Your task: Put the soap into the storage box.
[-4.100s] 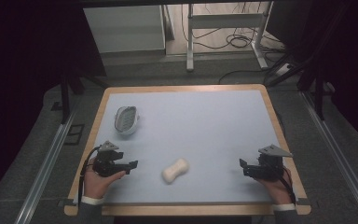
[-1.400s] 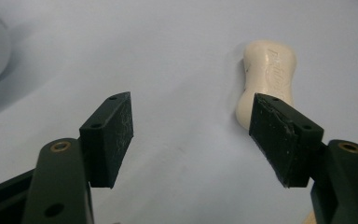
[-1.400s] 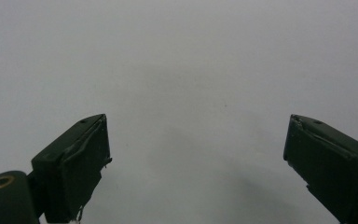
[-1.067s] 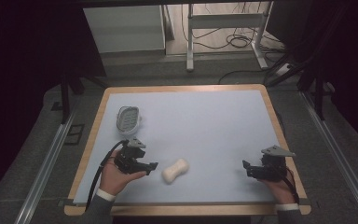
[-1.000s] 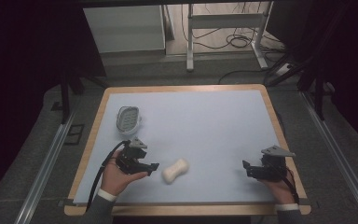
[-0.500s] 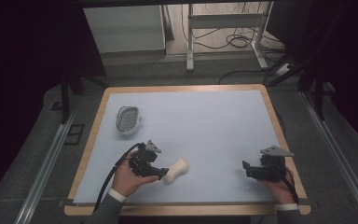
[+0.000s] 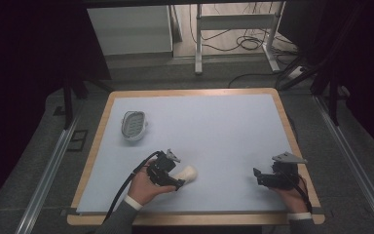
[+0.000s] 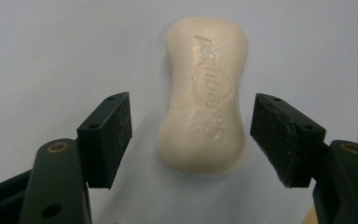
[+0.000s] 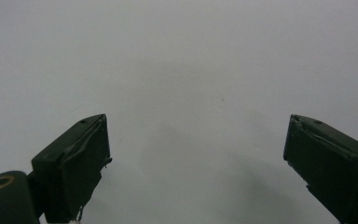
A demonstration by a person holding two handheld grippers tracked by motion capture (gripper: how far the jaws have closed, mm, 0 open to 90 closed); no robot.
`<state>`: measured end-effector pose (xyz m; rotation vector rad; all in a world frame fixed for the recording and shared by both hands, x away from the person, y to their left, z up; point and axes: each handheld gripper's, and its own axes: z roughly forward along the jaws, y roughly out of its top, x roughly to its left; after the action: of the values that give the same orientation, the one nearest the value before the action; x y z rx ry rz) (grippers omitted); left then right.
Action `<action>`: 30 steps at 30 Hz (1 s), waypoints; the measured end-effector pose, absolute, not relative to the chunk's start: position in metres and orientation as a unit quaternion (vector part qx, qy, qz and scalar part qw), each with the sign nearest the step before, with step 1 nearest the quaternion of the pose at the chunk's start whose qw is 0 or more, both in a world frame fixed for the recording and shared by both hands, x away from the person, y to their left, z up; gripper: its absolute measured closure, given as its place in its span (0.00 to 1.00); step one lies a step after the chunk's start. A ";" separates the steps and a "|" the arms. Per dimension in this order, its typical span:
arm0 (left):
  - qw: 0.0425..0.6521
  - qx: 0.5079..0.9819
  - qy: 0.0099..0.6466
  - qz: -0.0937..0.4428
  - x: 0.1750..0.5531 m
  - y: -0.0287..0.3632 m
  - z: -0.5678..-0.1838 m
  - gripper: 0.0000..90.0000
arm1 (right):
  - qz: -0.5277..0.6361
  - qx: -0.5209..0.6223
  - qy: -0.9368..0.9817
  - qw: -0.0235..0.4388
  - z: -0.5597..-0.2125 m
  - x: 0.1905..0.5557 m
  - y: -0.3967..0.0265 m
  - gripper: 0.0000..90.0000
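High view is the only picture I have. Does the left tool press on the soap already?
Observer: No. In the left gripper view the left tool has a pad on each side of the soap bar, with a gap on both sides. Its jaws have just been opening.
Operator: How does the soap lie between the jaws?
Observer: Lengthwise along them. Its near half is between the pads, and the embossed lettering faces up.
Operator: And the right tool?
Observer: In the right gripper view the right tool is open above the bare table surface, with nothing between its jaws.
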<state>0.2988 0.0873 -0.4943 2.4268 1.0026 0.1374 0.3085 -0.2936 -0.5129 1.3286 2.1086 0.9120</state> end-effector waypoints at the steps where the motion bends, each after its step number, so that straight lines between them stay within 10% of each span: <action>1: 0.253 0.893 0.369 0.051 0.299 0.087 -0.494 0.33 | 0.333 0.486 0.771 0.241 -0.513 0.309 -0.294 0.07; 30: 0.201 0.913 0.352 0.052 0.309 0.059 -0.509 0.54 | 0.337 0.481 0.772 0.243 -0.515 0.309 -0.295 0.07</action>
<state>0.3092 0.0586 -0.5086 2.5493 0.9837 0.1457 0.3088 -0.2945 -0.5147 1.3138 2.1105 0.9203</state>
